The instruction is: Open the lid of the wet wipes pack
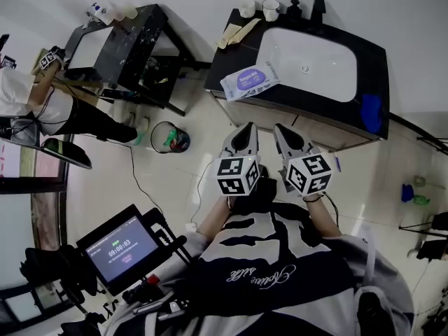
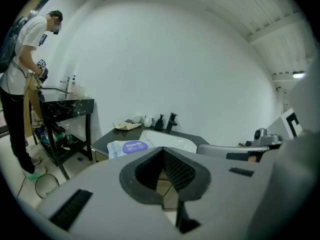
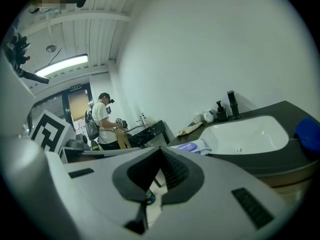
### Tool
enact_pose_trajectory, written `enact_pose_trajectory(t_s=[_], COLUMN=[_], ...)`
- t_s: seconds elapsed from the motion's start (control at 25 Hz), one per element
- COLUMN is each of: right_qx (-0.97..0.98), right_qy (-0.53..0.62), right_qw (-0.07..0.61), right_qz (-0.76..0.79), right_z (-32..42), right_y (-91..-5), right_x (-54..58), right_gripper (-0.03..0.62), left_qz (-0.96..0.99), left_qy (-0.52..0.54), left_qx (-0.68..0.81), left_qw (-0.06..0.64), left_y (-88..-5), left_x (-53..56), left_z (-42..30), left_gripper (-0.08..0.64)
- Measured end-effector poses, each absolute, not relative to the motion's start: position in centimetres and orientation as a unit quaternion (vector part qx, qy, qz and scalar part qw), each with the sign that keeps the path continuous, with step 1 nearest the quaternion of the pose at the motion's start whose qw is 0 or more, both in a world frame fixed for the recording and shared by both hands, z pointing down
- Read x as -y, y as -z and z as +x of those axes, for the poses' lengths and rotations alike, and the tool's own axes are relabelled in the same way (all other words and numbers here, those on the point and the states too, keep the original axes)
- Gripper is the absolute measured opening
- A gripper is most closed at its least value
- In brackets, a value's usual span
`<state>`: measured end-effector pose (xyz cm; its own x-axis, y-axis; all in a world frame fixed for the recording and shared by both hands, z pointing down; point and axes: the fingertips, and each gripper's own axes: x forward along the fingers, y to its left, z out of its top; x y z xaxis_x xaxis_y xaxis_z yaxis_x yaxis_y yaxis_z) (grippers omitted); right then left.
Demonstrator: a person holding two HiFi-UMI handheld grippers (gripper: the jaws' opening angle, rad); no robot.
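Observation:
The wet wipes pack [image 1: 248, 81], white with a purple lid label, lies on the left end of the black counter [image 1: 231, 54] beside the sink. It also shows in the left gripper view [image 2: 128, 147] and the right gripper view [image 3: 192, 146]. Its lid lies flat. My left gripper [image 1: 243, 135] and right gripper [image 1: 283, 133] hang side by side over the floor, short of the counter's front edge and apart from the pack. In the left gripper view the jaws [image 2: 162, 150] meet at their tips with nothing between them. The right gripper [image 3: 161, 151] is likewise shut and empty.
A white sink basin [image 1: 311, 65] fills the counter's middle, with a black faucet [image 1: 318, 7], cups [image 1: 270, 8] and a tan cloth [image 1: 236, 33] behind. A blue cloth [image 1: 371, 110] lies at its right end. A bin [image 1: 170, 137], a black table [image 1: 115, 44] with another person [image 1: 42, 103], and a monitor [image 1: 122, 247] stand left.

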<state>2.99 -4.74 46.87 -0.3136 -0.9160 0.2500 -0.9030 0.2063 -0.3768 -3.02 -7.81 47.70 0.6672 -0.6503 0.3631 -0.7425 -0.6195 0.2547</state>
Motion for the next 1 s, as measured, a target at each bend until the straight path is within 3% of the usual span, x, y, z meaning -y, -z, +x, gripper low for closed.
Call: enact_pose_trajectory(t_s=[0.72, 1.0], right_qx=[-0.792, -0.824], right_qy=[0.249, 0.248], right_qw=[-0.016, -0.061], right_qz=[-0.558, -0.505], right_z=[5.0, 6.1], right_y=[-49.6, -51.1], right_x=[16.0, 19.3], right_gripper=[-0.002, -0.002], left_qz=[0.866, 0.829], left_qy=[-0.118, -0.133], left_qx=[0.415, 0.463], left_qw=[0.254, 0.283], left_y=[-52.3, -55.1], left_x=[18.6, 21.1], left_z=[-1.8, -2.0], left_gripper=[-0.002, -0.002])
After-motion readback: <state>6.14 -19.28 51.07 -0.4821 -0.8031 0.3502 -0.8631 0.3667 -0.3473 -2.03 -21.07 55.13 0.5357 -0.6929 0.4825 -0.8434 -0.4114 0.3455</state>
